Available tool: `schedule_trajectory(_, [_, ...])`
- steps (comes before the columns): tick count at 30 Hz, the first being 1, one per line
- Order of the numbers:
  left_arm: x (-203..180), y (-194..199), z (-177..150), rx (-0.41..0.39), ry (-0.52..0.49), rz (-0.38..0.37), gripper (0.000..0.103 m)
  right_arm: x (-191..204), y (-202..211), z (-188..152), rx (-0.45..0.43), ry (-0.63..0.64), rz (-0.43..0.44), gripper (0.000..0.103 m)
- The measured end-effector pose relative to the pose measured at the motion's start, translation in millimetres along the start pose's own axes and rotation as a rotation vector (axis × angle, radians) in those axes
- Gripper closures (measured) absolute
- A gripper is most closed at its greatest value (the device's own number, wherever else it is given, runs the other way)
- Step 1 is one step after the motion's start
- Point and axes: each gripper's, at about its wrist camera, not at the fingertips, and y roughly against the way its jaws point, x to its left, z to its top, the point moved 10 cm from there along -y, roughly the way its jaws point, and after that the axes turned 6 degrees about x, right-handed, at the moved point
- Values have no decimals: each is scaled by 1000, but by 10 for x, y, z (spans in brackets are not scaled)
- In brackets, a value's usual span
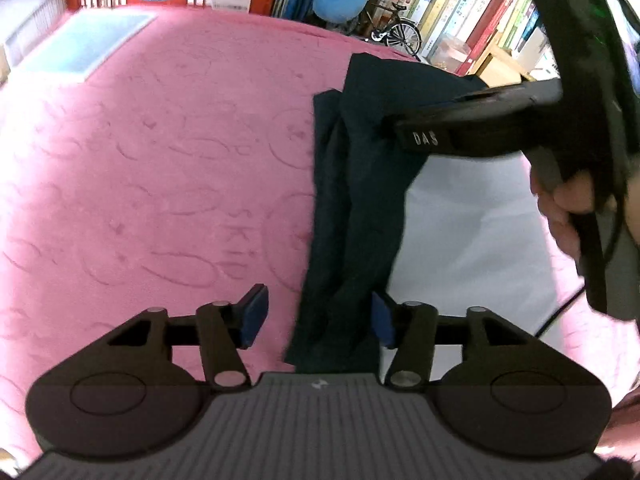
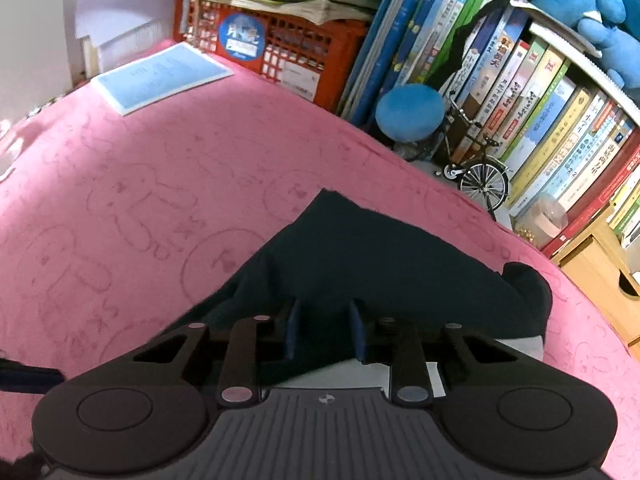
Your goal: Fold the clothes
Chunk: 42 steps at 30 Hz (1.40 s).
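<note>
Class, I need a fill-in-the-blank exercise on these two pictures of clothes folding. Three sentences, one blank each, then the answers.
1. The dark garment lies on a blanket whose colour is ____.
2. The fingers of the left gripper stand wide ____.
3. Beside the books stands a small model ____.

Answers: pink; open; bicycle

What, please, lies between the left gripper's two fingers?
In the left wrist view, bare pink blanket and the dark garment's lower end fill the left gripper's open gap.
</note>
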Motion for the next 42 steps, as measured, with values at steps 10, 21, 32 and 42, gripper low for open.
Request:
schedule_trajectory(10, [22, -117, -52, -4, -21, 10, 46, 46, -301, 160, -7, -10, 25, 75])
schedule_trajectory(21, [-4, -110, -105, 0, -75, 6, 45, -44, -373, 825, -23, -94, 219, 74])
schedule_trajectory(32, [43, -133, -91, 15, -38, -32, 45, -293, 993, -1109, -100, 76, -119, 26])
schedule_trajectory(42, [39, -174, -50, 62, -17, -9, 45, 418, 1013, -1941, -146, 328, -286, 9])
